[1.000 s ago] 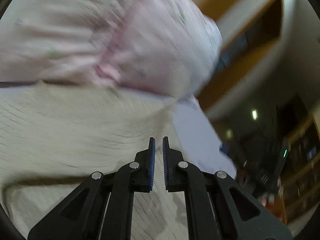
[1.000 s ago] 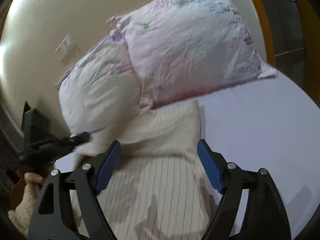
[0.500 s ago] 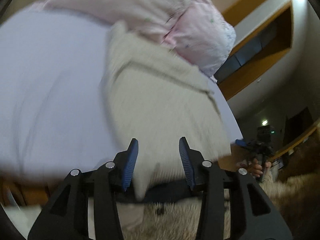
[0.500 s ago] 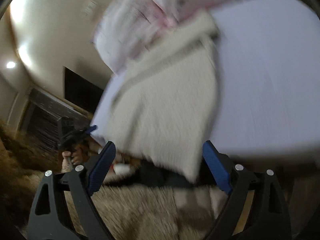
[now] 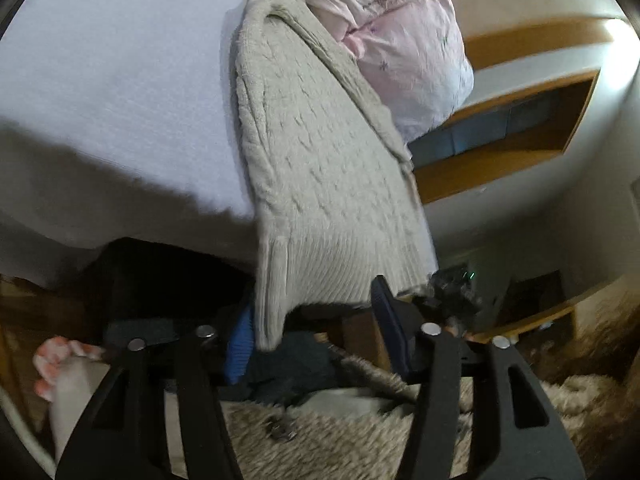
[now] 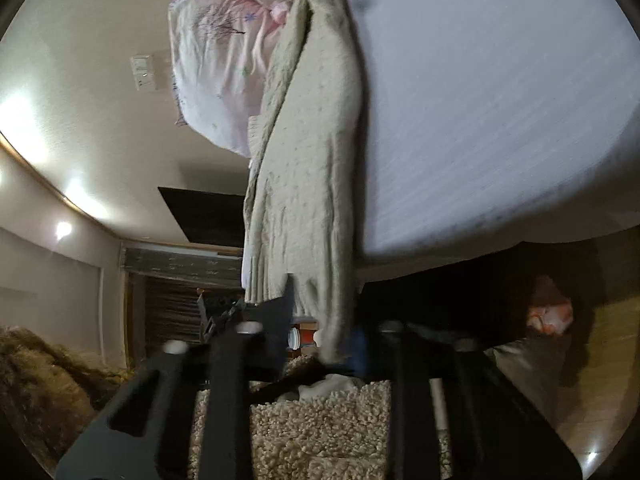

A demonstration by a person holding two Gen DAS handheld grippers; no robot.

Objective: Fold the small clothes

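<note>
Cream knit sweater (image 5: 320, 168) lies along bed (image 5: 112, 80), far end against pink pillow (image 5: 404, 40), near hem draped over bed edge, likely for grabbing corners. Left gripper (image 5: 316, 332) fingers apart around hem corner. Right gripper (image 6: 324, 320) apart, blurred. Half second ago both sat farther back; left has widened.

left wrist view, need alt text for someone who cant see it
A cream knit sweater lies along a pale bed, its ribbed hem hanging over the edge between the open fingers of the left gripper. A pink pillow sits at the sweater's far end, and a shaggy rug covers the floor below.
</note>
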